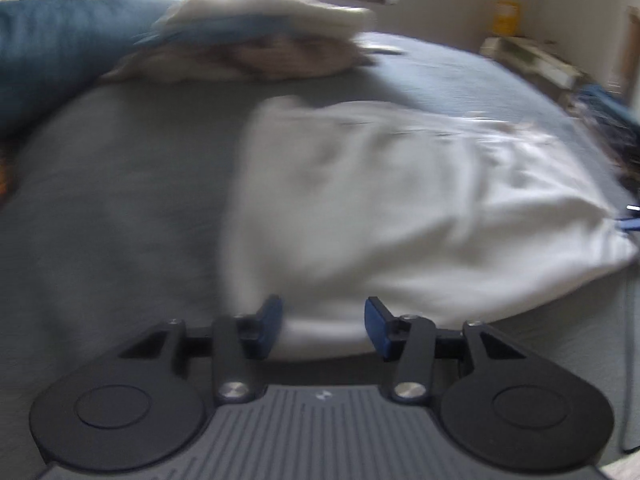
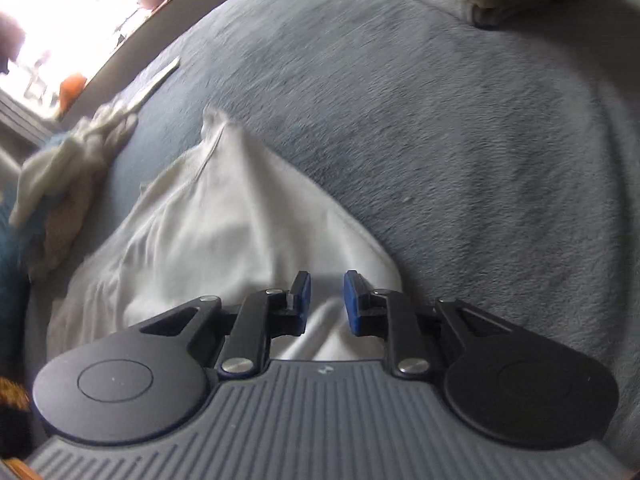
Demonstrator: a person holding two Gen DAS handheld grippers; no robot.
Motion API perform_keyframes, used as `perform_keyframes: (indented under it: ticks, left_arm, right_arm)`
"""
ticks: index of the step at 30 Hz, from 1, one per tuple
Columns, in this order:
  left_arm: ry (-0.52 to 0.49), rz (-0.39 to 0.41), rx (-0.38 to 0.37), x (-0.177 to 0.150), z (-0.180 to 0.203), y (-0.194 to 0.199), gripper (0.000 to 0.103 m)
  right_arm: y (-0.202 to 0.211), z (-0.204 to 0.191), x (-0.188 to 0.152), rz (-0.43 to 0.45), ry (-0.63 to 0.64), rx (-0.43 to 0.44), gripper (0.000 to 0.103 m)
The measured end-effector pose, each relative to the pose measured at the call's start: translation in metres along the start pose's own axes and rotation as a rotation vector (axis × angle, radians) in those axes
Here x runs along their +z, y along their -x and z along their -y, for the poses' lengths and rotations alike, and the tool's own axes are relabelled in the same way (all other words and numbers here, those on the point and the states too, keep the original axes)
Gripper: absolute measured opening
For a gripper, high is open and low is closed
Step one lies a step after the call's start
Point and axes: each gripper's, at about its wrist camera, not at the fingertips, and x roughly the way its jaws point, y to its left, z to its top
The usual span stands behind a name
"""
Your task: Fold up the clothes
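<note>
My left gripper [image 1: 324, 322] is wide open above the near edge of the white garment [image 1: 400, 208], gripping nothing. My right gripper [image 2: 327, 300] gapes narrower over its corner, cloth spreading toward ten o'clock across the grey bedspread [image 2: 460, 140].

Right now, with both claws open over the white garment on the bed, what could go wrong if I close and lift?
1. The left claw sits at the white garment edge; it may pinch only one layer, or catch the grey blanket too.
2. The right claw is near a corner, so lifting could bunch the cloth unevenly.
3. The left wrist view is motion-blurred, so aim may be off.
</note>
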Motion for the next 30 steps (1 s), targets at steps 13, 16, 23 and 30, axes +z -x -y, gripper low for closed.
perform_keyframes:
  ticks: [13,16,23,30]
  left_arm:
    - [0.001,0.027,-0.005,0.036,0.009,-0.034,0.051]
    - [-0.036,0.026,-0.044,0.051,0.027,-0.065,0.051]
    - [-0.005,0.055,-0.105,0.073,0.014,-0.106,0.046]
    - [-0.017,0.099,-0.029,0.098,-0.02,-0.094,0.052]
  right_arm:
    - [-0.025,-0.102,-0.013,-0.069,0.306,0.231,0.02]
    - [-0.047,-0.13,-0.018,-0.103,0.355,0.283,0.02]
    - [-0.067,-0.09,0.011,-0.057,0.322,0.183,0.013]
    - [-0.046,-0.05,0.059,0.044,0.267,0.107,0.019]
